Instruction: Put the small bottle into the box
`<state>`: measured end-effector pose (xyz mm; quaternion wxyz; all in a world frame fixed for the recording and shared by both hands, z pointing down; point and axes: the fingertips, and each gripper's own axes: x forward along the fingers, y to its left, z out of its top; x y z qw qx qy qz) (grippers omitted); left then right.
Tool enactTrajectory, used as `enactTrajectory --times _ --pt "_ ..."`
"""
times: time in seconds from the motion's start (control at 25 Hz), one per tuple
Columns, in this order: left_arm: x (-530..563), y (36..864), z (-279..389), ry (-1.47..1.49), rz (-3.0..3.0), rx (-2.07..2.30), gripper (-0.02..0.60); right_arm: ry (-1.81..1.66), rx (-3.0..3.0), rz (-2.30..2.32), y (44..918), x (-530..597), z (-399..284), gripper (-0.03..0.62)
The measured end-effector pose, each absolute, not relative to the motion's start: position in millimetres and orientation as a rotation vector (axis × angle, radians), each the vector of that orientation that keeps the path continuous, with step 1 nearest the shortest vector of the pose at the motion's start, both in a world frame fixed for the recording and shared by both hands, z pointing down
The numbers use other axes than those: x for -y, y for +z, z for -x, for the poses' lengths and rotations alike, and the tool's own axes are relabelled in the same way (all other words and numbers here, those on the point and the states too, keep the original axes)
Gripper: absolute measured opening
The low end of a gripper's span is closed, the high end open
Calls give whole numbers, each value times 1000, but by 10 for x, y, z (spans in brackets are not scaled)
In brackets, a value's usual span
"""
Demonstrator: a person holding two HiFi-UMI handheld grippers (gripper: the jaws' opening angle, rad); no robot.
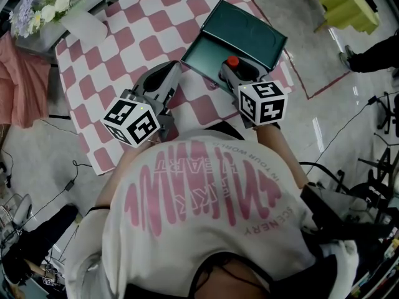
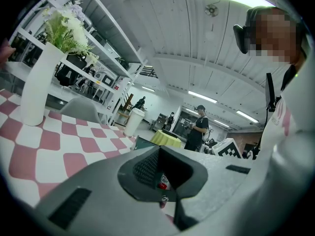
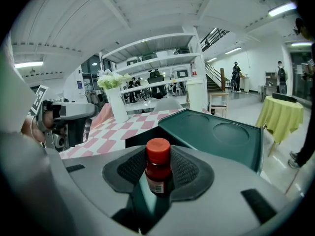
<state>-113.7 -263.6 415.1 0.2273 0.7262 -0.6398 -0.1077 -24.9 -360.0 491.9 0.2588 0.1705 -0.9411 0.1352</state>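
Observation:
The small bottle [image 1: 232,61] has a red cap and a dark body. It stands upright between the pads of my right gripper [image 1: 234,68], which is shut on it. In the right gripper view the bottle [image 3: 158,167] sits just in front of the open dark green box [image 3: 224,134]. The box [image 1: 209,55] lies on the pink-and-white checked tablecloth [image 1: 124,48] with its lid raised behind it. My left gripper [image 1: 169,76] rests on the cloth left of the box, jaws together and empty. Its body [image 3: 69,122] shows at the left of the right gripper view.
A white vase of flowers [image 1: 53,8] stands at the table's far left corner, also seen as the vase [image 2: 42,82] and the vase [image 3: 115,102]. A yellow-green table [image 1: 340,2] stands beyond the box. A person [image 2: 197,129] stands in the background. Cables [image 1: 68,179] lie on the floor.

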Motion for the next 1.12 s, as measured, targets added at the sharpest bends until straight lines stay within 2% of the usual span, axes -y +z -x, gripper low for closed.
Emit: enactTrajectory --times 1.12 --pt "2568 4091 1072 -301 -2030 1748 8 302 2512 -430 4952 3463 187 152"
